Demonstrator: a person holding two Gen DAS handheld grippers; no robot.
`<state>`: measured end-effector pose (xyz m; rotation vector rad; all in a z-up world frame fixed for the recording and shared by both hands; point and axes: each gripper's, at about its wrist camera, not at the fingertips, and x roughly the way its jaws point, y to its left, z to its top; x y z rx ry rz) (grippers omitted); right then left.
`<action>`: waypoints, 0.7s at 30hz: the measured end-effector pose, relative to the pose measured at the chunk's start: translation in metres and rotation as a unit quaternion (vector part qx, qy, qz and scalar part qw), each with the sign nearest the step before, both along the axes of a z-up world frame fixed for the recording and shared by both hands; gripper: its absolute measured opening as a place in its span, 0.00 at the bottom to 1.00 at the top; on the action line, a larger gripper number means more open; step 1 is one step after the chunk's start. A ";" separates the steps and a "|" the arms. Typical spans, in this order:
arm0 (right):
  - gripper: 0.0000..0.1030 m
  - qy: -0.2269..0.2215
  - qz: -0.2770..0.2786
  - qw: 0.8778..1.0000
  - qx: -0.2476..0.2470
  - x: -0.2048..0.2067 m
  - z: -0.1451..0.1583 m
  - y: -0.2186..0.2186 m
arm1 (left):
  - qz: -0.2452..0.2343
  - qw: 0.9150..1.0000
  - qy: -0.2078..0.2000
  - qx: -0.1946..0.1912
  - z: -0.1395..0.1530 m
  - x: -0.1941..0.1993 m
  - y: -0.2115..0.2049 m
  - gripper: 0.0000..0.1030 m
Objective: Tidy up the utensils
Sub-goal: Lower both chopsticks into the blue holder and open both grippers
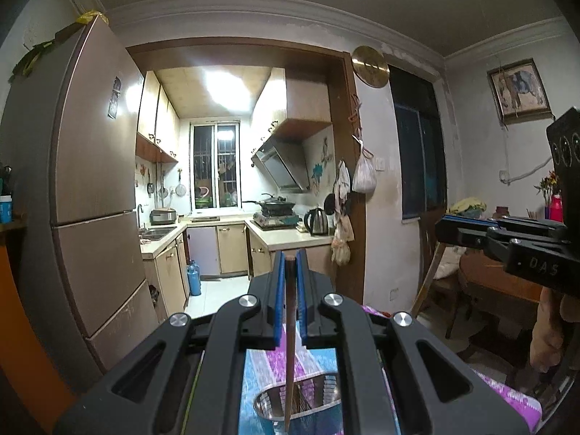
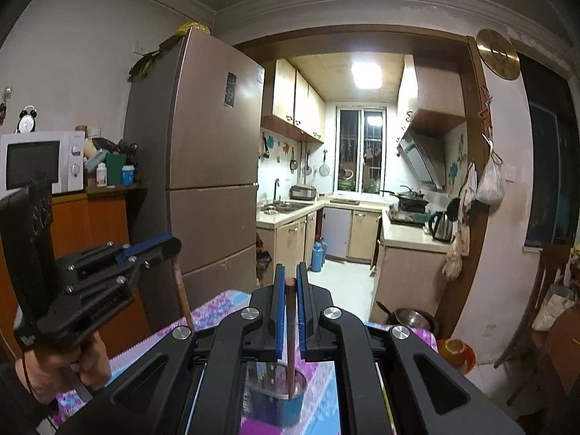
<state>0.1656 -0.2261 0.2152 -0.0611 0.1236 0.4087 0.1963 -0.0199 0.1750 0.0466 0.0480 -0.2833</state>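
My left gripper [image 1: 290, 259] is shut on a brown wooden chopstick [image 1: 289, 344] that hangs down into a round steel holder [image 1: 319, 404] on the patterned tablecloth. My right gripper [image 2: 289, 272] is shut on a second brown chopstick [image 2: 290, 348] whose lower end dips into the same steel holder [image 2: 286, 402]. The left gripper also shows at the left of the right wrist view [image 2: 159, 246] with its chopstick [image 2: 181, 297] hanging below. The right gripper shows at the right of the left wrist view [image 1: 471, 226].
A pink and blue tablecloth [image 2: 217, 308] covers the table. A tall brown fridge [image 2: 214, 159] stands on the left, a microwave [image 2: 40, 163] beside it. The kitchen doorway [image 1: 344, 181] lies ahead. A wooden chair and round table [image 1: 485, 282] stand on the right.
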 end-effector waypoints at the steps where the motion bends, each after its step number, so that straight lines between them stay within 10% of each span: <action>1: 0.07 0.000 0.002 1.000 0.003 0.006 0.004 0.002 | 0.001 1.000 -0.002 -0.002 0.002 0.004 0.000 0.05; 21: 0.07 0.073 0.020 0.997 -0.006 0.096 -0.064 0.029 | 0.006 0.999 0.038 -0.021 -0.049 0.085 -0.002 0.05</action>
